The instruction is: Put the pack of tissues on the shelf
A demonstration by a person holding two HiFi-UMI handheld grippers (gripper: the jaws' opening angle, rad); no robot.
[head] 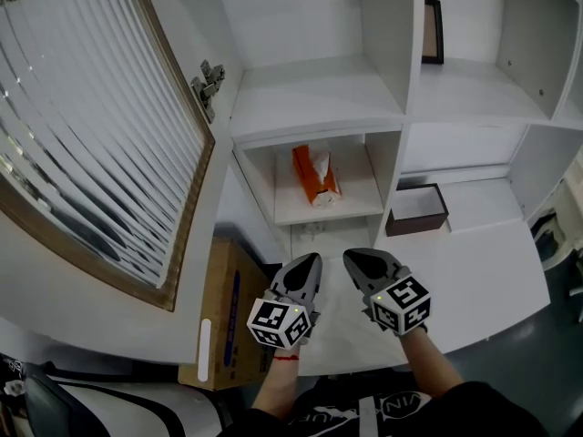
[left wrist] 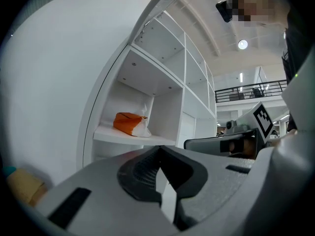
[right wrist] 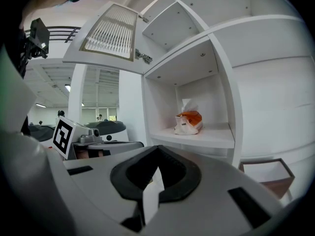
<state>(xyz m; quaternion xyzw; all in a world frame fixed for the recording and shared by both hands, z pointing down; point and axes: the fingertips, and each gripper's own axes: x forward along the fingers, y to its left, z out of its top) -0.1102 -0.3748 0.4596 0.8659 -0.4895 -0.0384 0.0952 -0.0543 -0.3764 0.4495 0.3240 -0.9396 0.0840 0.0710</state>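
The orange-and-white soft plastic pack of tissues (head: 315, 176) already lies on the board of a lower compartment of the white shelf unit (head: 328, 217). It sits about midway between the board's left and right edges, its long side running from the back wall towards the front edge and stopping short of that edge, with a tuft of white tissue standing up from its top. The left gripper (head: 311, 260) and the right gripper (head: 357, 259) hang side by side in front of the unit, below that board and well apart from the pack. In each gripper view the two dark pads meet at their tips with nothing between them, so both tongs are closed and empty. Judging by its look, the pack is light and soft: the film wrapper would dent under pressure and could slide between smooth pads, though nothing in it would break. If it needed shifting, the safest hold would be across its two long sides near mid-length, squeezed only gently. The loose tissue tuft is a poor place to grip, since a sheet would probably pull free.
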